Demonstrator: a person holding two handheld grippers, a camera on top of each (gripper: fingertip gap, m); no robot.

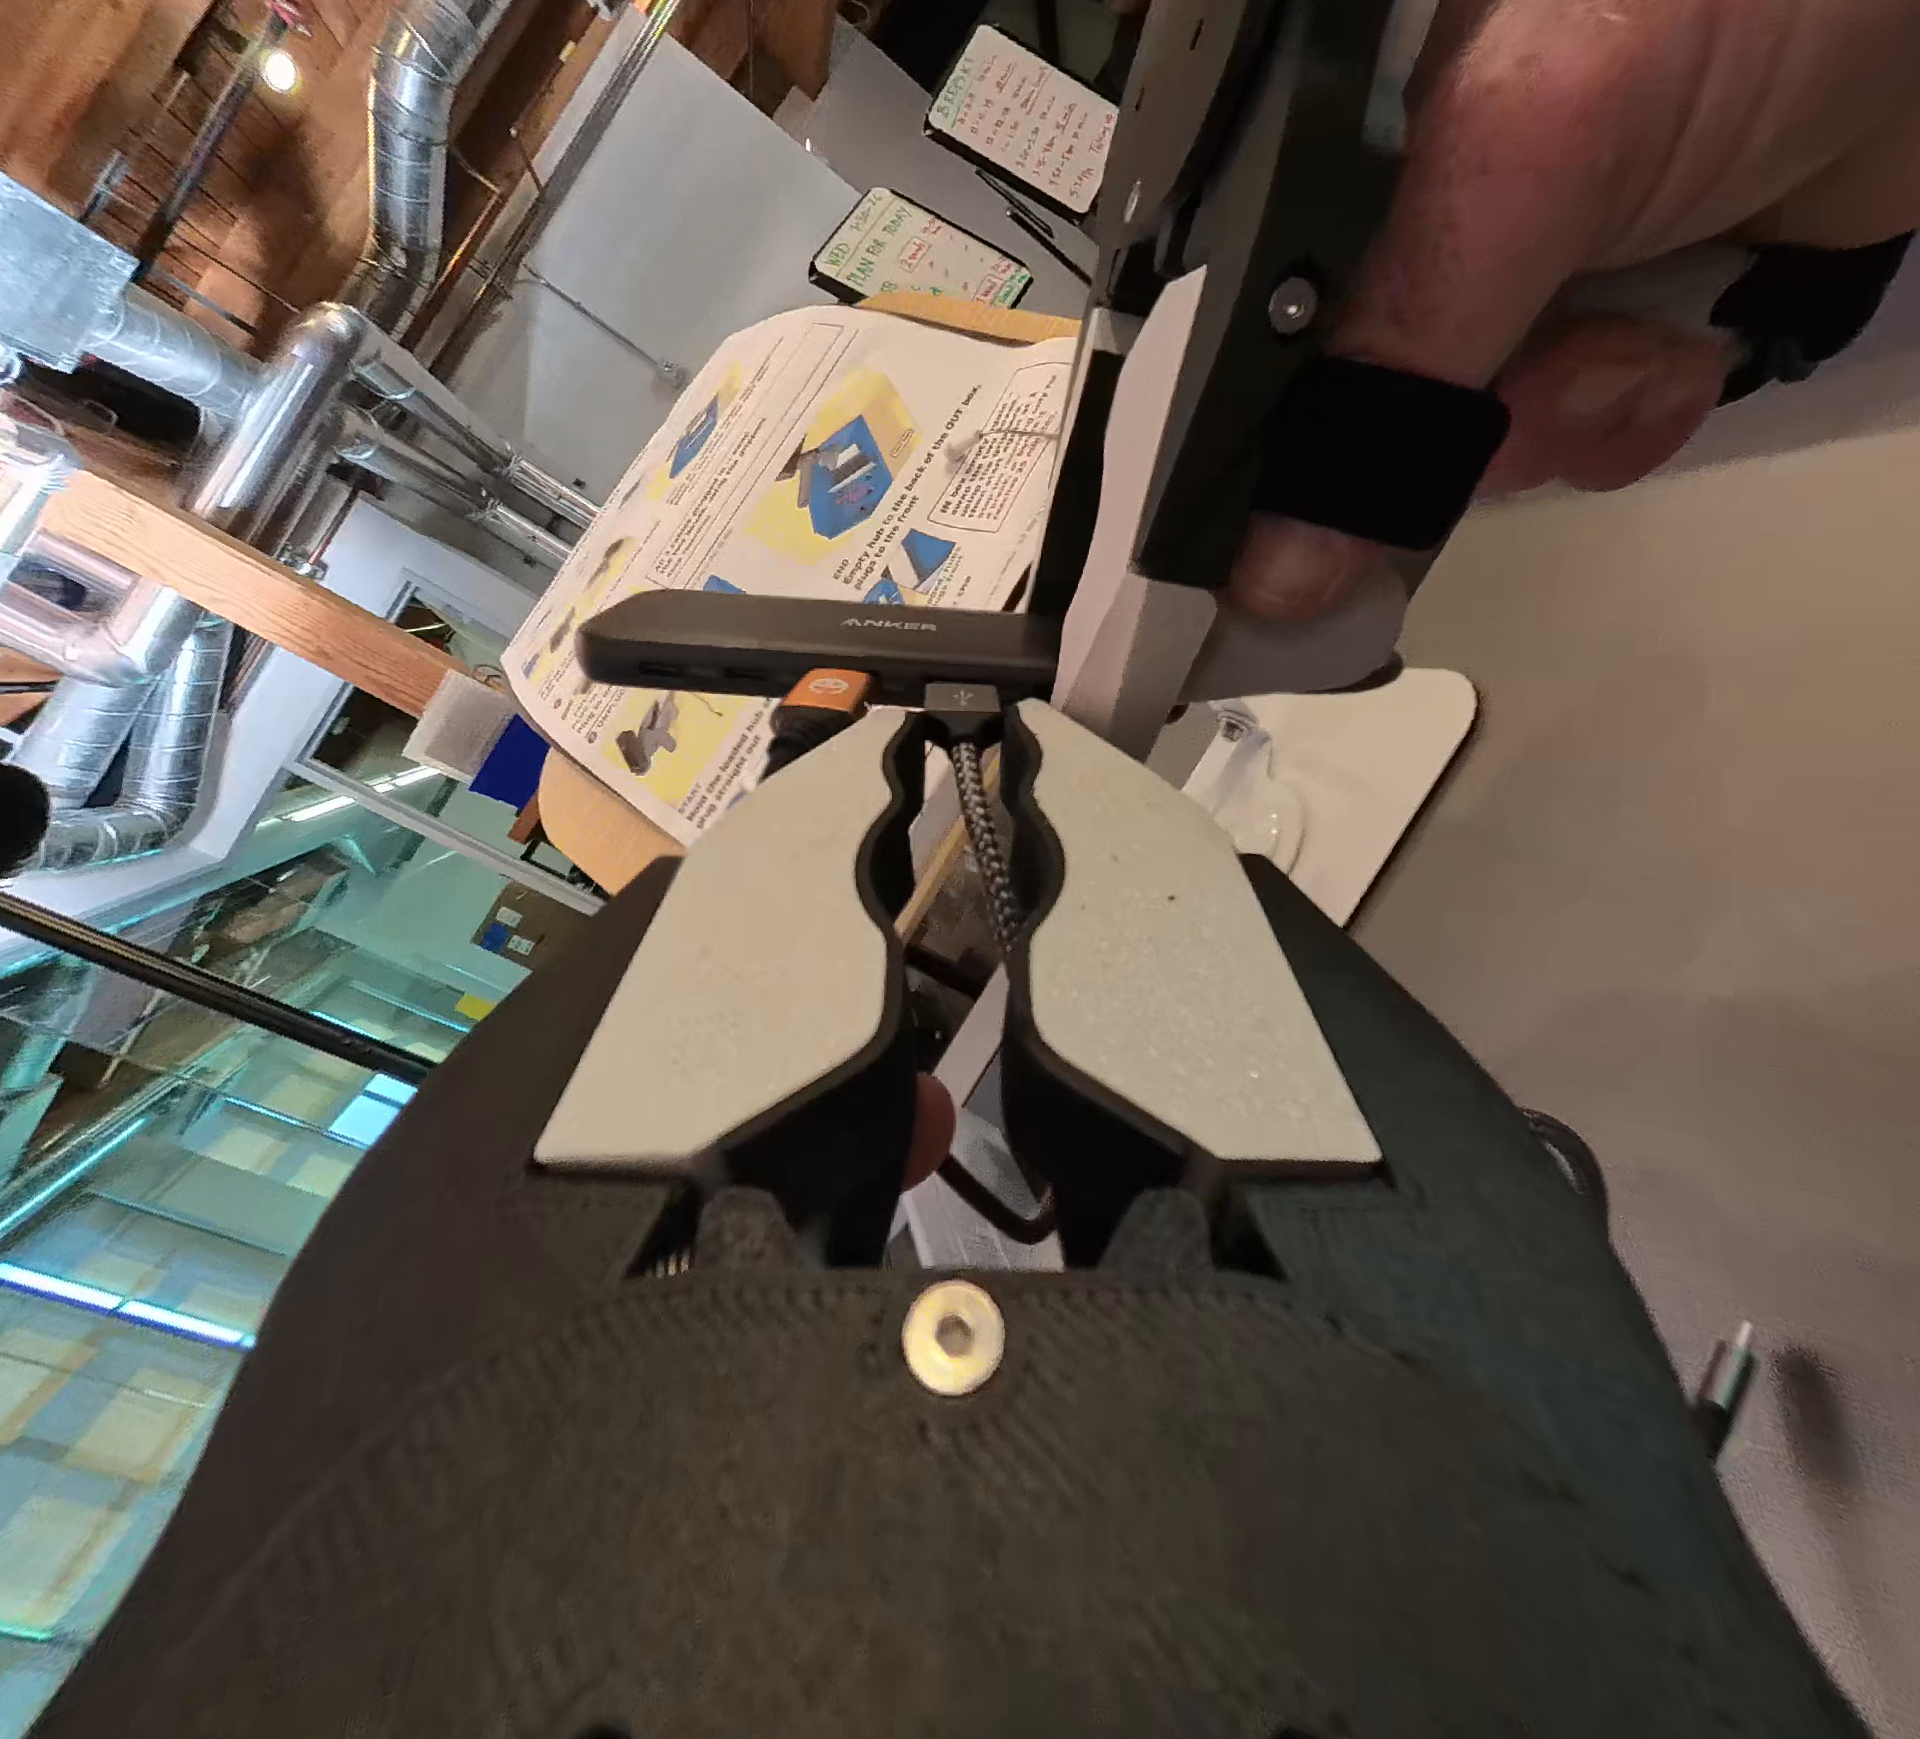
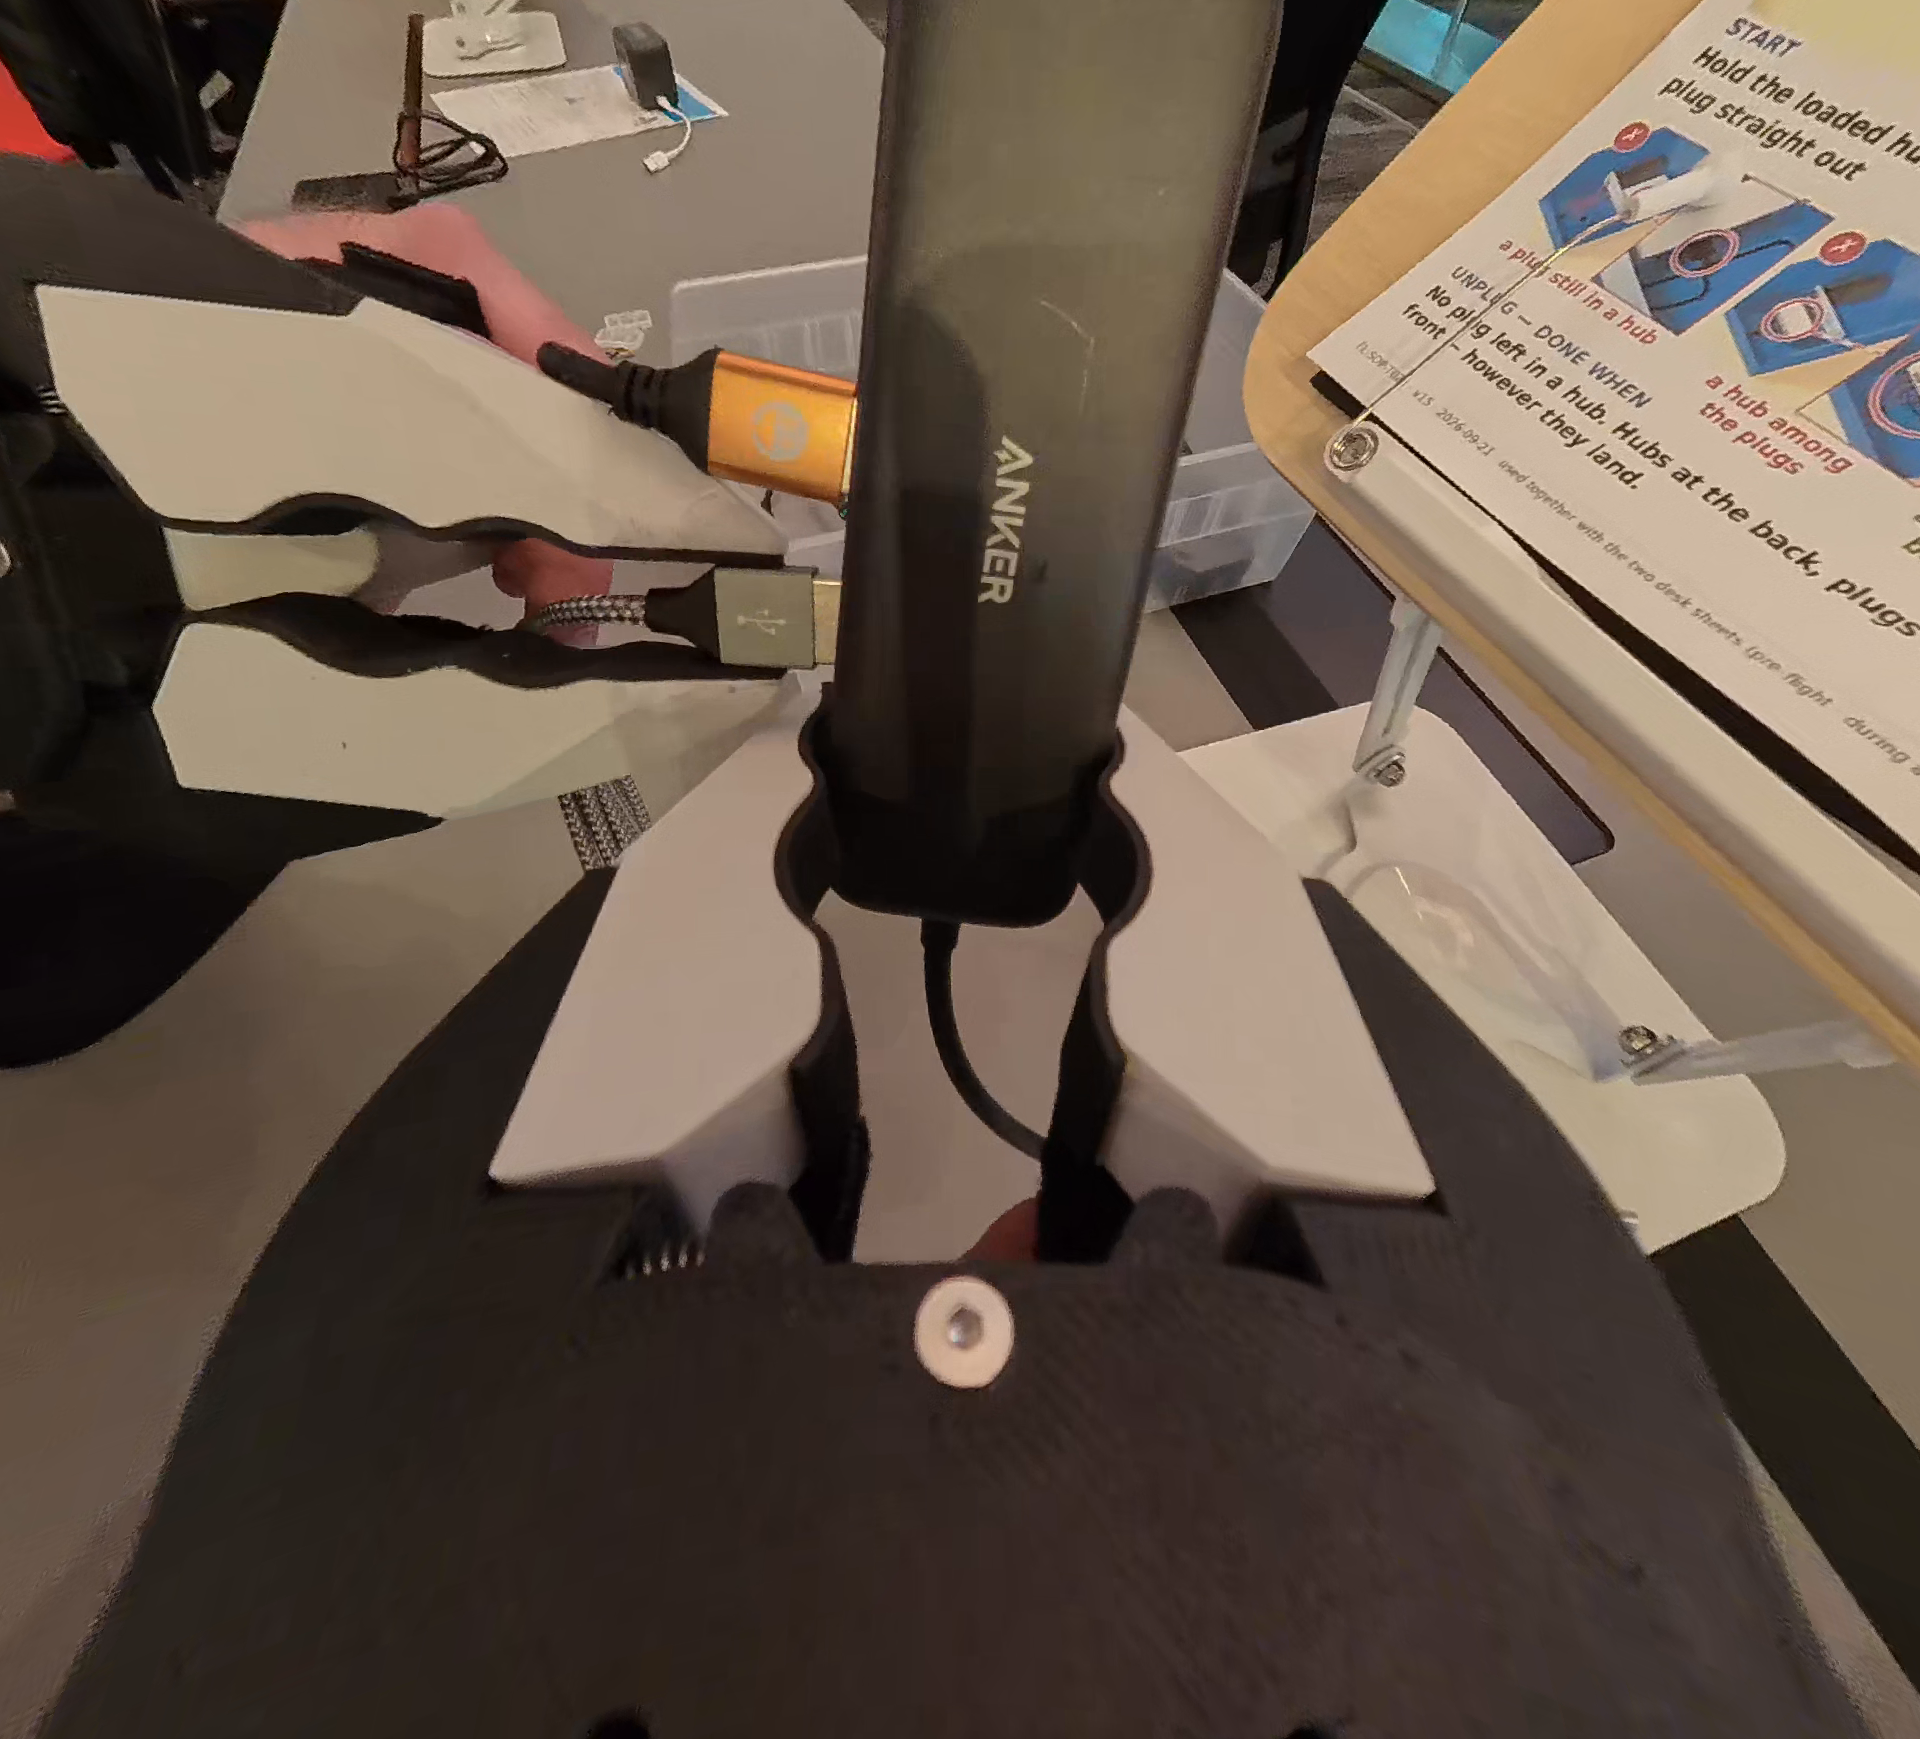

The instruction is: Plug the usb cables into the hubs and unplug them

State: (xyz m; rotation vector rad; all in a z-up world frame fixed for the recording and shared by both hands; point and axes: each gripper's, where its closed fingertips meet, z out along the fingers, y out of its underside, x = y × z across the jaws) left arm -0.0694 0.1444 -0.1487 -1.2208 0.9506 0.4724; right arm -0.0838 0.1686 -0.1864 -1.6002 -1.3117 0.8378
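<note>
My right gripper (image 2: 961, 785) is shut on the lower end of a black USB hub (image 2: 1039, 318) and holds it upright above the grey table. Two plugs sit in the hub's left side: an orange one (image 2: 779, 432) and, below it, a grey one with a braided cable (image 2: 764, 619). My left gripper (image 2: 779, 607) comes in from the left with its fingers closed on the grey plug. In the left wrist view the hub (image 1: 831, 640) lies across, and the grey plug (image 1: 961, 697) sits just past my left gripper (image 1: 961, 723). The orange plug (image 1: 826, 687) is beside it.
A tilted wooden board with an instruction sheet (image 2: 1662, 318) stands on a white base (image 2: 1507, 910) close on the right. A clear plastic bin (image 2: 1226, 494) sits behind the hub. A loose metal plug (image 1: 1725, 1377) lies on the table. A farther desk (image 2: 582, 89) holds cables and papers. There is about 5 centimetres between the tips of the two grippers.
</note>
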